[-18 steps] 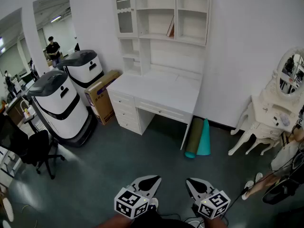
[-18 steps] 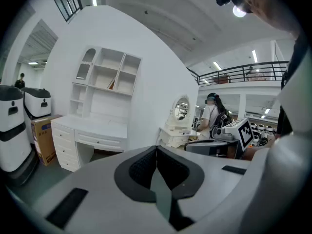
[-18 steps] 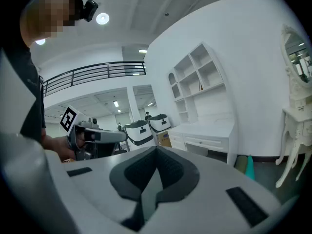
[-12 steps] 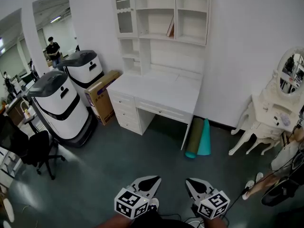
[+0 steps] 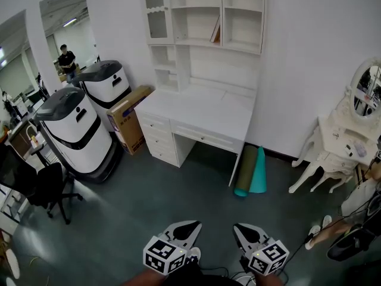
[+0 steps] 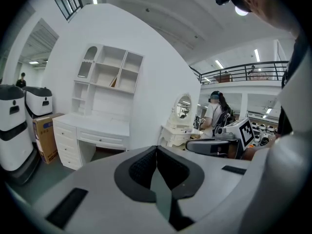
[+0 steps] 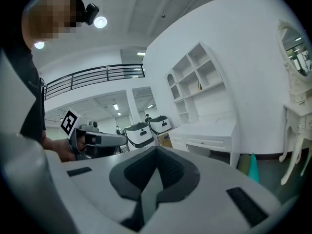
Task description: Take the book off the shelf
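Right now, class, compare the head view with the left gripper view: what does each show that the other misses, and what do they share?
Only the head view shows the black office chair at the left and the two rolled mats beside the desk's leg. Only the left gripper view shows the balcony railing high up and the ceiling light strips. Both show the white desk with its shelf unit, the book leaning in an upper compartment, and the dressing table with its oval mirror.

Left gripper (image 5: 189, 226) and right gripper (image 5: 240, 228) held low, side by side. Both jaws closed, nothing between them.
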`<state>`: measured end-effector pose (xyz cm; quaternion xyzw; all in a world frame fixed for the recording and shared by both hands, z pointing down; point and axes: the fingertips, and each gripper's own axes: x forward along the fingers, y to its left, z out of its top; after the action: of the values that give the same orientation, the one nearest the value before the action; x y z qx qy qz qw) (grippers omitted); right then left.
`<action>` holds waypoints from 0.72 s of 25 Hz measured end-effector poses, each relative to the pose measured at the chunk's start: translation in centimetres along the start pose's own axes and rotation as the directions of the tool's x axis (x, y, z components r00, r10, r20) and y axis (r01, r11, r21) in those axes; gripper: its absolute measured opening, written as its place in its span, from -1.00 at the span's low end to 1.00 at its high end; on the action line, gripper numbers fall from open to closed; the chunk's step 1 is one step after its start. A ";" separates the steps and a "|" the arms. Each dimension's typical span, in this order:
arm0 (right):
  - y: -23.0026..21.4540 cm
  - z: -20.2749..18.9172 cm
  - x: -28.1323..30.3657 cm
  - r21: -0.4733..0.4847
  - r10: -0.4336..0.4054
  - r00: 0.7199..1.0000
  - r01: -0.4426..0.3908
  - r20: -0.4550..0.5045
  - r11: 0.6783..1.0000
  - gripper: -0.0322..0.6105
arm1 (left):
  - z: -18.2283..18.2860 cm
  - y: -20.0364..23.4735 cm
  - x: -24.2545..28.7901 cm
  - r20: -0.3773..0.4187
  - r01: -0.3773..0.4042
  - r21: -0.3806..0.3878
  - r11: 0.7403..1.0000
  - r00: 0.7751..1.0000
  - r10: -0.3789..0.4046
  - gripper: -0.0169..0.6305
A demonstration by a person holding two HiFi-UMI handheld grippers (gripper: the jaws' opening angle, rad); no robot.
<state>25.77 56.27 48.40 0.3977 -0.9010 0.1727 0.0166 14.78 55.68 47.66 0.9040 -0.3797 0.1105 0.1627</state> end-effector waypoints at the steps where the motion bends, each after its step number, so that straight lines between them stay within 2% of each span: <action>1: 0.1 0.2 0.2 0.004 0.008 1.000 -0.008 0.009 1.000 -0.81 | 0.0 0.3 0.2 -0.002 0.000 -0.001 1.000 1.000 0.000 -0.91; 3: 0.0 0.3 0.8 0.012 0.017 1.000 -0.017 0.020 1.000 -0.80 | -0.1 0.9 0.6 -0.010 0.000 -0.003 1.000 1.000 0.000 -0.91; 9: -2.1 0.0 3.3 0.004 -0.024 1.000 0.024 -0.008 1.000 -0.80 | 0.1 3.5 2.7 -0.027 0.006 -0.016 1.000 1.000 -0.006 -0.91; 18: -4.4 2.4 10.0 0.001 -0.027 1.000 0.027 -0.014 1.000 -0.80 | 3.0 10.0 5.5 -0.023 0.027 0.004 1.000 0.999 -0.027 -0.91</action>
<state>22.38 45.63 49.11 0.4088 -0.8952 0.1757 0.0252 11.56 44.36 48.74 0.9080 -0.3655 0.1192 0.1666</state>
